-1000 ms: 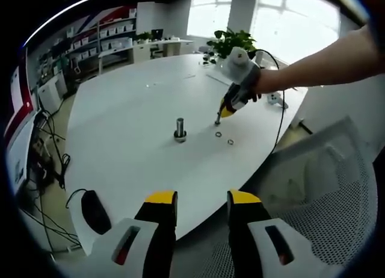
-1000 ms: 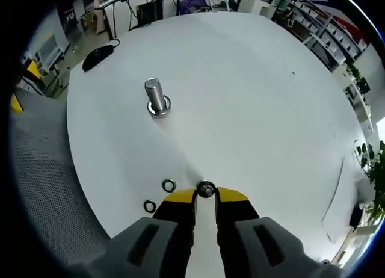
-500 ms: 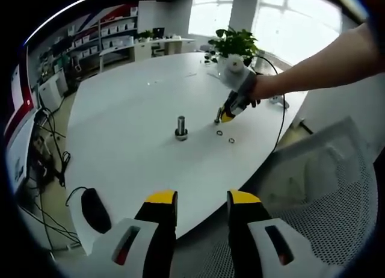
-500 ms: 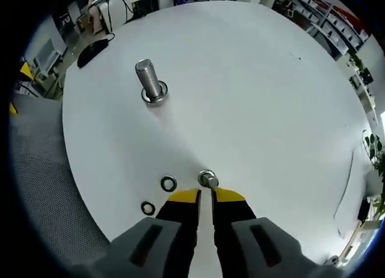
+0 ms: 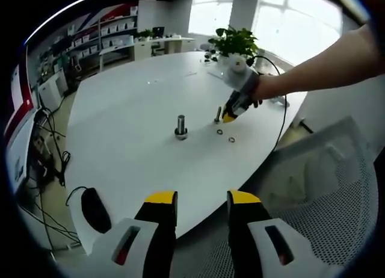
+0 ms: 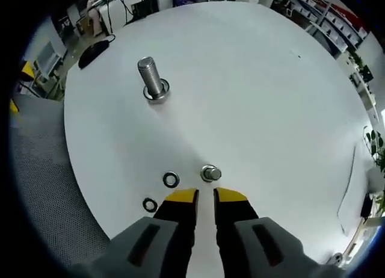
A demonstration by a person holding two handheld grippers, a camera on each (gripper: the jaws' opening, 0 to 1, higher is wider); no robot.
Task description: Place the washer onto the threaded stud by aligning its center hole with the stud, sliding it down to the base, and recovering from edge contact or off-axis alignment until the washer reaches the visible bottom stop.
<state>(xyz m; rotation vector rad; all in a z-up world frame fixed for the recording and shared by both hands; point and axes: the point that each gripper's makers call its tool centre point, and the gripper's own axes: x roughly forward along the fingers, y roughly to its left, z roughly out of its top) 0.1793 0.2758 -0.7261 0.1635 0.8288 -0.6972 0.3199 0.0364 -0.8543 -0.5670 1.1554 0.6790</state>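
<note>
On the bench, by the right gripper: two loose washers lie flat, one washer [image 6: 171,180] just left of the yellow fingertips, a second washer [image 6: 150,204] nearer the bench edge; both show as small rings in the left gripper view [image 5: 220,132] [image 5: 231,139].
Short stud: a small upright stud [image 6: 210,173] stands just ahead of the right gripper's fingers, with what looks like a ring at its foot; in the left gripper view it is the small post [image 5: 217,115] beside the yellow tips.
Tall threaded stud: it stands upright on a round base farther out on the bench [image 6: 153,80], well apart from the washers; in the left gripper view it sits mid-bench [image 5: 180,126].
Right gripper: the right gripper [image 6: 205,198] hangs low over the bench with its fingers [image 6: 183,201] a narrow gap apart, nothing between them, tips just short of the short stud. In the left gripper view it is seen from outside [image 5: 229,116], held by a person's hand [image 5: 257,88] on a bare forearm.
Left gripper: the left gripper [image 5: 201,201] is held off the near edge of the bench, its fingers [image 5: 161,201] spread wide and holding nothing.
Bench: a broad white rounded bench [image 5: 126,103], [image 6: 258,91].
Around it: a black mouse [image 5: 95,210] with its cable lies at the near edge; a grey mesh chair [image 5: 325,188] stands to the right; a potted plant [image 5: 234,42] stands at the far end.
</note>
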